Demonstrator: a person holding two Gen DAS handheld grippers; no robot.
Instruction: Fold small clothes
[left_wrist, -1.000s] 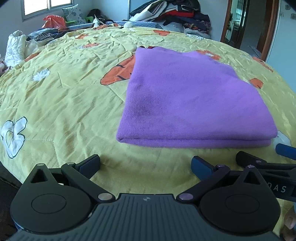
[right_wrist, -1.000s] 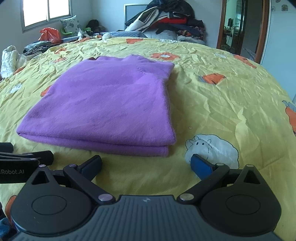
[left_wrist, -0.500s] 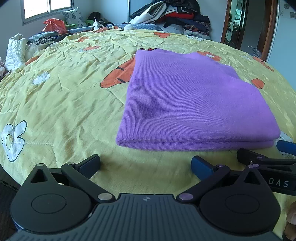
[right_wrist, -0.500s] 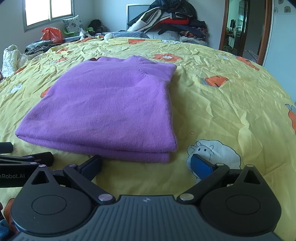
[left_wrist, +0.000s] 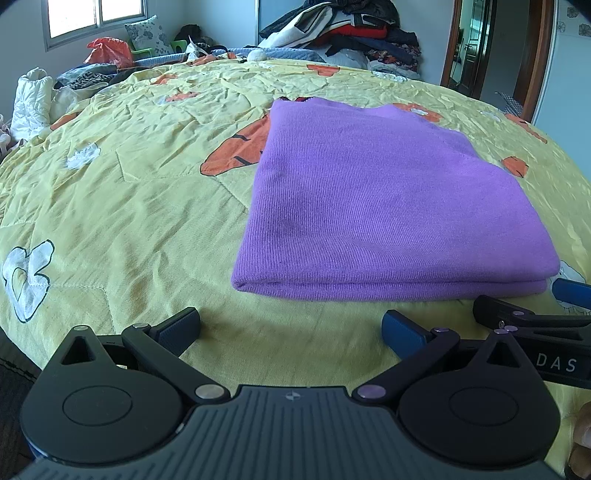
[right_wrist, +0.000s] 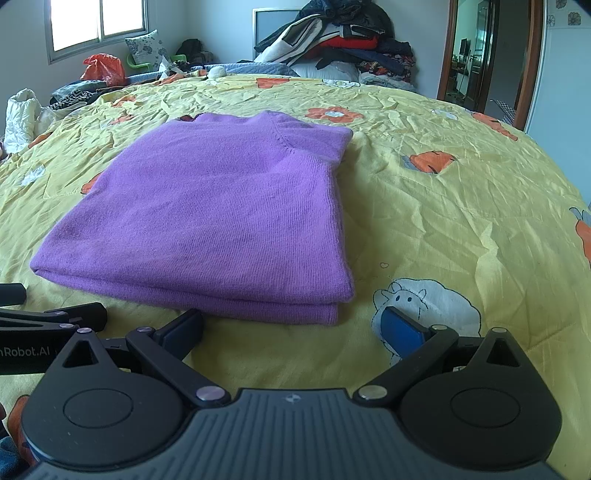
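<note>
Compared with one second ago, both cameras have advanced slightly toward the purple sweater (left_wrist: 391, 206), so its folded near edge now sits closer to the fingers in both views; the sweater itself has not shifted on the bed.

The sweater lies folded flat in a rectangle on the yellow bedspread (left_wrist: 129, 206). In the left wrist view it occupies the 1 o'clock area; in the right wrist view it occupies the 11 o'clock area.

The left gripper (left_wrist: 291, 326) has its fingers spread wide and grasps nothing; it sits just short of the folded edge. The right gripper (right_wrist: 291, 325) is likewise spread and empty, with its left finger just beside the sweater's near edge. Whether that finger touches the fabric cannot be determined.

Surface: the bedspread is wrinkled, printed with orange carrots and white sheep (right_wrist: 424, 306).

Room: a pile of clothes (right_wrist: 332, 40) stands at 12 o'clock beyond the bed. A window (right_wrist: 96, 24) is at 10 o'clock, with an orange bag (right_wrist: 101, 68) below it. A wooden door frame (right_wrist: 532, 62) stands at 2 o'clock.
</note>
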